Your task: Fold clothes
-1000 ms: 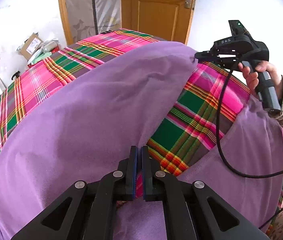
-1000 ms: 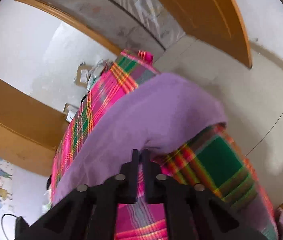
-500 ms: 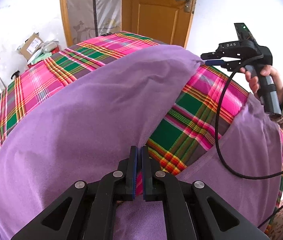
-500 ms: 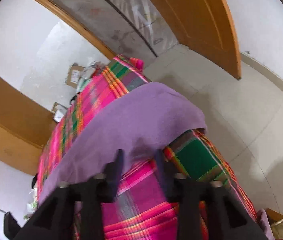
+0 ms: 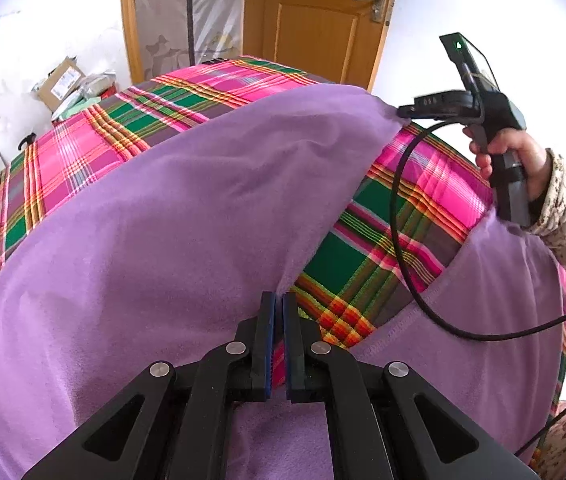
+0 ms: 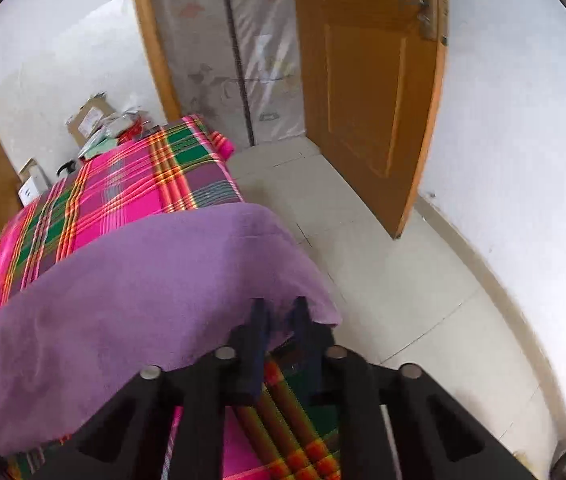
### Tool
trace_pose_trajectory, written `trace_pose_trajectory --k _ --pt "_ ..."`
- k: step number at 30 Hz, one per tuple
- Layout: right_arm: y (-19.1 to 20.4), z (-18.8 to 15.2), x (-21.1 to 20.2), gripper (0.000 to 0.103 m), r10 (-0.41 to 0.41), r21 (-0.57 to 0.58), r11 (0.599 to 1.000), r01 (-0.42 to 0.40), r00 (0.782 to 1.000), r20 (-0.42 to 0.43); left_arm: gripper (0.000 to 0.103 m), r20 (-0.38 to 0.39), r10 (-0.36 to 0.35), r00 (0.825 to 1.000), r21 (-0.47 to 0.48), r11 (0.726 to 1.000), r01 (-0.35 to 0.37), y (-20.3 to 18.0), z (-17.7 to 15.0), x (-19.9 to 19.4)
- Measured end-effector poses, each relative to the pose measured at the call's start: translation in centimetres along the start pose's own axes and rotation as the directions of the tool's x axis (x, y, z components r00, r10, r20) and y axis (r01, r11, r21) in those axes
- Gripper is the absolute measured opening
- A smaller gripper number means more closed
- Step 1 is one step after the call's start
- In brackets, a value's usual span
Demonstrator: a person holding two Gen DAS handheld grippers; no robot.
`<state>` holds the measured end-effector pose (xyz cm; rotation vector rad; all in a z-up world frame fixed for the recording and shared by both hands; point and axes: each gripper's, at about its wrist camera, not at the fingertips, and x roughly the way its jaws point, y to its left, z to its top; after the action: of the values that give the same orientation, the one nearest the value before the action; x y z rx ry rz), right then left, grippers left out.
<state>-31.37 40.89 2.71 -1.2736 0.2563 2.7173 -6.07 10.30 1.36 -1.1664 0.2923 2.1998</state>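
A purple garment (image 5: pixel 171 216) lies spread over a bed with a pink and green plaid sheet (image 5: pixel 367 264). My left gripper (image 5: pixel 279 304) is shut, pinching the garment's near edge where the fold meets the sheet. In the left wrist view a hand holds my right gripper (image 5: pixel 401 112) at the garment's far right corner, which is drawn to a point at its tips. In the blurred right wrist view the right gripper (image 6: pixel 279 312) is closing, with the corner of the purple garment (image 6: pixel 143 300) draped between its fingers. A second purple part (image 5: pixel 483 320) lies at the near right.
A black cable (image 5: pixel 399 216) hangs from the right gripper across the sheet. A wooden door (image 6: pixel 367 80) stands open beyond the bed's end, above a tiled floor (image 6: pixel 395 288). Cardboard boxes (image 5: pixel 59 80) and packets sit by the wall at the far left.
My right gripper opened off the garment's corner, rolled more upright, shifted a little and has closed at the corner again. The left gripper has kept its grip and place.
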Motion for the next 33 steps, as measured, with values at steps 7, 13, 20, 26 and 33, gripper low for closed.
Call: trace_pose_trajectory --k 7,13,20,26,33 --pt "-1.2 0.6 -2.0 0.001 0.01 0.021 1.0 -0.011 0.998 0.058 0.003 0.004 -0.008 1.0 0.002 1.0 0.008 -0.1 0.1 -0.1" --pt "-0.6 0.4 -1.1 0.001 -0.042 -0.005 0.999 0.042 0.999 0.017 0.003 -0.004 -0.032 0.999 0.014 0.999 0.032 -0.2 0.3 0.3" --pt "-1.2 -0.2 -2.4 0.019 -0.046 0.086 0.995 0.044 0.999 0.019 0.006 0.026 -0.056 0.998 -0.058 0.997 0.058 1.5 0.3 -1.1" --pt "0.6 -0.4 -8.9 0.02 -0.005 0.015 1.0 0.004 0.992 0.122 0.015 0.111 0.004 0.994 -0.104 0.995 0.008 4.2 -1.2 -6.0" --pt "6.8 -3.2 -17.5 0.02 0.157 -0.239 0.964 -0.119 0.977 0.144 0.017 0.155 0.114 0.981 -0.28 0.958 -0.067 10.0 -5.5 -11.7"
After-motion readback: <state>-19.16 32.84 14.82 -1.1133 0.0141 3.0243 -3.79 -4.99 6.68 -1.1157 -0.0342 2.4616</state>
